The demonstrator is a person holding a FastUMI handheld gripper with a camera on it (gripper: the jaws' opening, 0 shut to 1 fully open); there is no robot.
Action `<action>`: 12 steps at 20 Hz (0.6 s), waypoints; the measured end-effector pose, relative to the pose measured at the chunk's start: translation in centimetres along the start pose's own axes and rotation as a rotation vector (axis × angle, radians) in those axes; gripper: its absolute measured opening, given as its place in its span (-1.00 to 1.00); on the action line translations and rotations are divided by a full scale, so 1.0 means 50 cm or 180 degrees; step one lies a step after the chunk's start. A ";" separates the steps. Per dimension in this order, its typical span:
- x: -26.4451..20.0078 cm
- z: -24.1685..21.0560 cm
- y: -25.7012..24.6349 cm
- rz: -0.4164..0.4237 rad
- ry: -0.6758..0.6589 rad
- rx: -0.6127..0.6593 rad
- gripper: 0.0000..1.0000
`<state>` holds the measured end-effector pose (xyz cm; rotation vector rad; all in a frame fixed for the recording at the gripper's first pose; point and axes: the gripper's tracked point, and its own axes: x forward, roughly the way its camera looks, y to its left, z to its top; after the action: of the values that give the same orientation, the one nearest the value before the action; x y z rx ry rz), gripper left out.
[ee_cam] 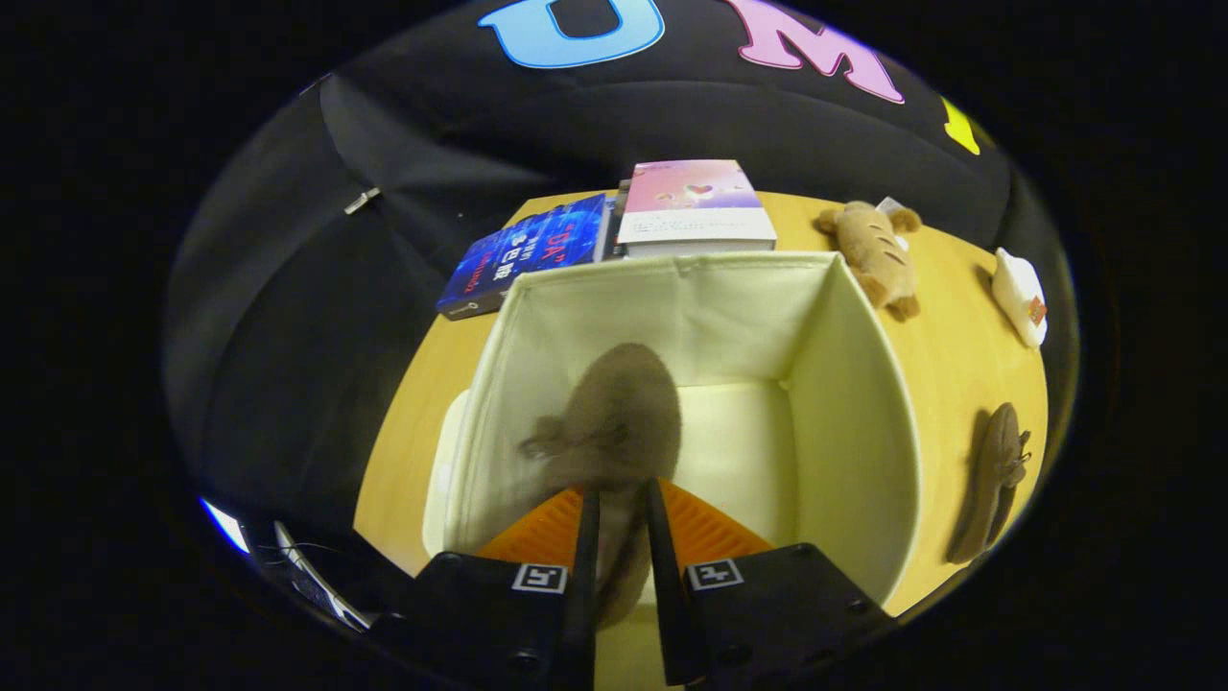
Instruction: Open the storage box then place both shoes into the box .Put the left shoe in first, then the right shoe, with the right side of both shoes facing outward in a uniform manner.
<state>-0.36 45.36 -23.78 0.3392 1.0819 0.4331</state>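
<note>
Taking the box (844, 384) as our landmark and going left to right: left of and behind it lies a blue book (523, 254), behind it a pink book (696, 202), and to its right on the counter (950, 355) a plush (873, 254), a white toy (1019, 293) and the second shoe (988, 480), waiting its turn. We judge the lid lies under the box. Our claw (619, 547) hangs over the open box, fingers nearly together and clamped on the first shoe (614, 422), which is blurred, toe pointing down into the box's left half, leaving room beside it for the second
</note>
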 end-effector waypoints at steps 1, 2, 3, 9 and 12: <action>0.002 -0.006 0.007 0.0059 0.0032 -0.0025 -0.18; 0.000 -0.008 0.010 0.0107 0.0047 -0.0077 0.00; -0.008 -0.012 0.015 0.0155 0.0035 -0.0130 0.16; -0.093 0.026 -0.011 0.0328 -0.0420 -0.0514 0.63; -0.165 0.053 -0.049 0.0360 -0.0736 -0.0677 0.93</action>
<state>-0.86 38.98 -17.43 0.2553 0.7859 0.5897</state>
